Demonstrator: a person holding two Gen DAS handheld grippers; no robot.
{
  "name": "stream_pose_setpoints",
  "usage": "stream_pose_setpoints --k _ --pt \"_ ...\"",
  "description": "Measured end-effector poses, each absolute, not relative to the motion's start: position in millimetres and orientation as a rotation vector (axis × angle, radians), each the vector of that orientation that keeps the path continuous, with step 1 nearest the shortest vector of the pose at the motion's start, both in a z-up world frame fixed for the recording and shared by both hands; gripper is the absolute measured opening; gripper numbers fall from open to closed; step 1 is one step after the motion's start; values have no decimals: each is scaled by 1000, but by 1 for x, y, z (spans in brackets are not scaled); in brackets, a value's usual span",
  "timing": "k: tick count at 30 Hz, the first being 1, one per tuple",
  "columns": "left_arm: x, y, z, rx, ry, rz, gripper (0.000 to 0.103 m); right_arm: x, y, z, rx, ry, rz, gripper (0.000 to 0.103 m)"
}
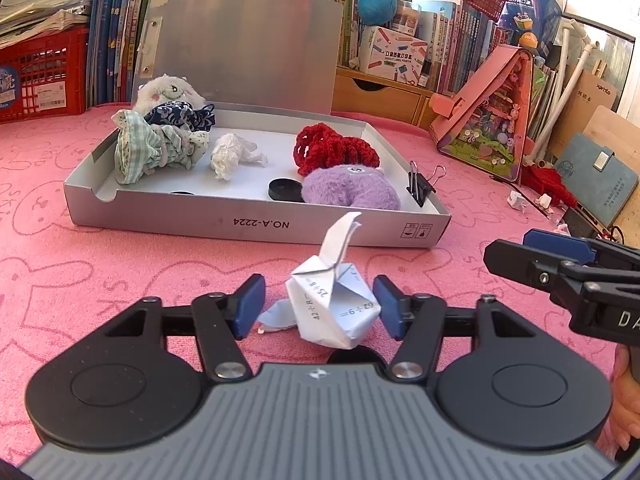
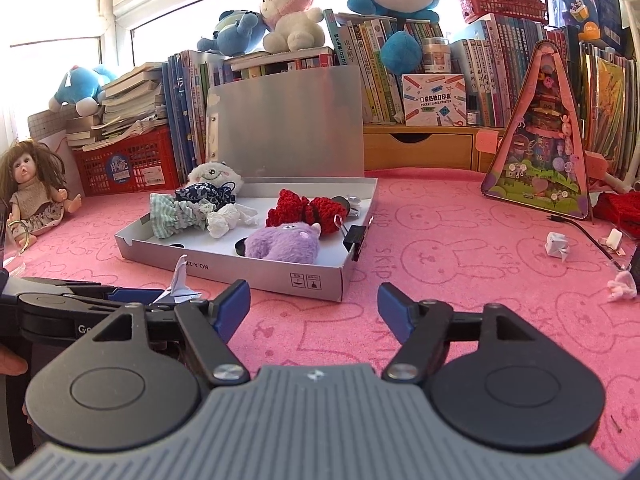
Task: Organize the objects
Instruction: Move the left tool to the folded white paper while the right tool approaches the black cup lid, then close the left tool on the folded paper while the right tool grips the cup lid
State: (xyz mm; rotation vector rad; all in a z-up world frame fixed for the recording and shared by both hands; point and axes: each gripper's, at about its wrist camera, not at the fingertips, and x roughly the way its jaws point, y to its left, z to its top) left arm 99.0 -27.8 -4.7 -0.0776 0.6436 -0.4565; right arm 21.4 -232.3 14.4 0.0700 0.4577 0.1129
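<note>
A folded white paper figure (image 1: 334, 300) printed with sums stands on the pink mat, just in front of the grey box (image 1: 256, 222). My left gripper (image 1: 319, 286) straddles it. The right pad is at the paper's edge, and a gap shows at the left pad (image 1: 250, 306), so the jaws stand open around it. My right gripper (image 2: 313, 294) hangs open over bare mat to the right, with nothing between its fingers. The box (image 2: 248, 270) has its lid up. It holds a purple plush (image 2: 282, 242), a red crochet piece (image 2: 306, 210), crumpled tissue (image 2: 224, 220), cloth items and black discs.
A black binder clip (image 1: 420, 188) is clipped on the box's right wall. A small paper piece (image 2: 557, 245), a white plug with a black cable (image 2: 614, 238) and a pink triangular toy house (image 2: 544, 140) lie to the right. A doll (image 2: 34, 192) sits at the left, with books and red crates behind.
</note>
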Motion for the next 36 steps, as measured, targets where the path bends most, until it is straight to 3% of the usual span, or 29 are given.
stream_pose_setpoints --k 18,23,27,28,36 --pt "95 14 12 -76 585 -377 56 15 -158 -8 -104 556 320 82" --pt "92 15 12 -57 570 -367 58 17 -139 -16 -149 593 352 72" --pt "90 19 11 -50 562 -350 60 16 -135 -16 -137 593 352 40" --pt "90 20 11 -45 556 -340 62 17 -136 -16 -131 590 343 37" --pt "87 34 11 -30 536 -269 73 28 -149 -12 -65 593 272 37"
